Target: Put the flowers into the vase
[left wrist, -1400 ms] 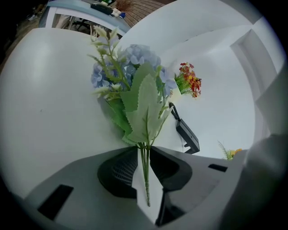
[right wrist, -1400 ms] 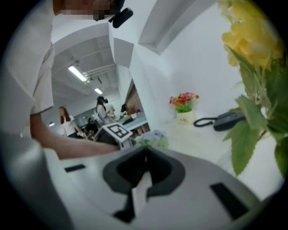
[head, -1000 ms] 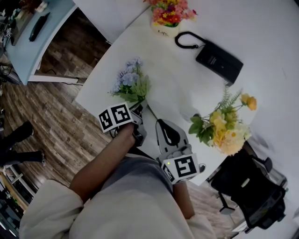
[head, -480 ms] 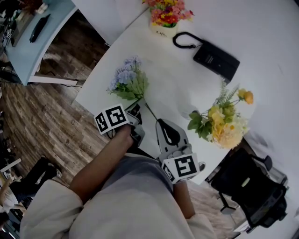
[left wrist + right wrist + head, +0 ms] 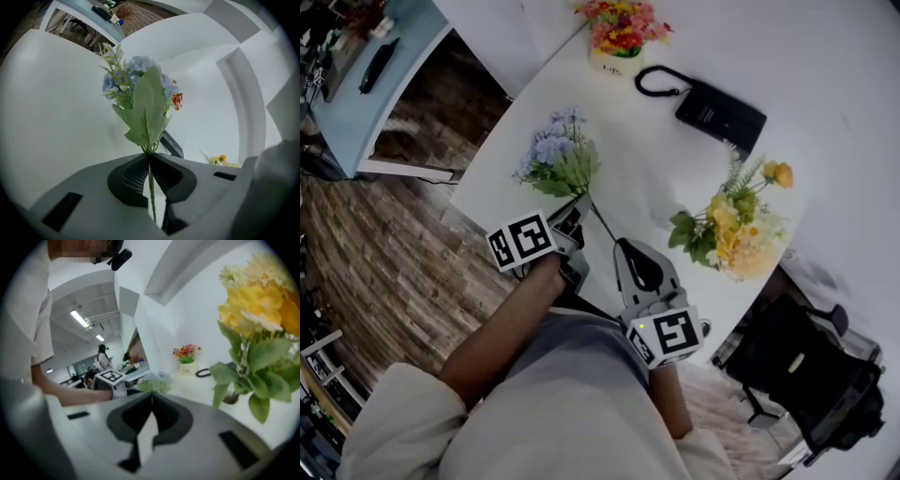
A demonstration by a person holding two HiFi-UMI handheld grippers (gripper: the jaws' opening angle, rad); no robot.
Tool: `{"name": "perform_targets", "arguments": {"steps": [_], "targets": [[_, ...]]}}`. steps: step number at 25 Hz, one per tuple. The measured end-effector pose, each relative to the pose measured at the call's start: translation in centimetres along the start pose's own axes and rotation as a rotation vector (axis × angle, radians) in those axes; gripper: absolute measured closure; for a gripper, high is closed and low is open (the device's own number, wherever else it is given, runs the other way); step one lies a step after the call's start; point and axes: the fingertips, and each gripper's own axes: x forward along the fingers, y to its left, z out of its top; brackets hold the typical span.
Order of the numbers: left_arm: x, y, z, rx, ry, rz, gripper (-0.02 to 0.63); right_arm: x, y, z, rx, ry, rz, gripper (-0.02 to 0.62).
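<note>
A bunch of blue flowers (image 5: 555,157) with green leaves is lifted off the white table (image 5: 656,178), held by its thin stem (image 5: 150,180). My left gripper (image 5: 575,210) is shut on that stem, just below the leaves (image 5: 146,115). The stem's lower end trails toward my right gripper (image 5: 624,247), which is shut with nothing in it and rests near the table's near edge. A yellow bouquet (image 5: 733,228) stands upright to the right. Its blooms hide its vase in the head view. In the right gripper view, the yellow bouquet (image 5: 255,310) rises close on the right.
A small pot of red and pink flowers (image 5: 617,28) stands at the table's far side, with a black pouch with a carabiner (image 5: 719,114) beside it. A black chair (image 5: 811,370) is at the lower right. Wooden floor (image 5: 412,234) lies beyond the table's left edge.
My left gripper has risen a little, taking the blue flower bunch up with it. The right gripper has stayed where it was.
</note>
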Motion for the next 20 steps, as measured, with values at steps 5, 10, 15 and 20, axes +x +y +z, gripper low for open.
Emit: {"name": "perform_targets", "arguments": {"steps": [5,10,15,20], "targets": [[-0.1,-1.4,-0.4,0.053,-0.005,-0.024,0.565,-1.0,-0.4,0.4,-0.018,-0.01,-0.029,0.571],[-0.5,-2.8,-0.9,0.1,-0.01,-0.046,0.565,-2.2,-0.7,1.2,-0.011,-0.037,-0.052,0.571],[-1.0,-3.9,-1.4,0.126,-0.015,-0.067,0.565,-3.4,-1.0,2.5,-0.02,-0.072,-0.079,0.571],[-1.5,-4.8,-1.3,0.162,-0.029,-0.091,0.565,-4.3,-1.1,3.2,-0.015,-0.081,-0.1,0.571]]}}
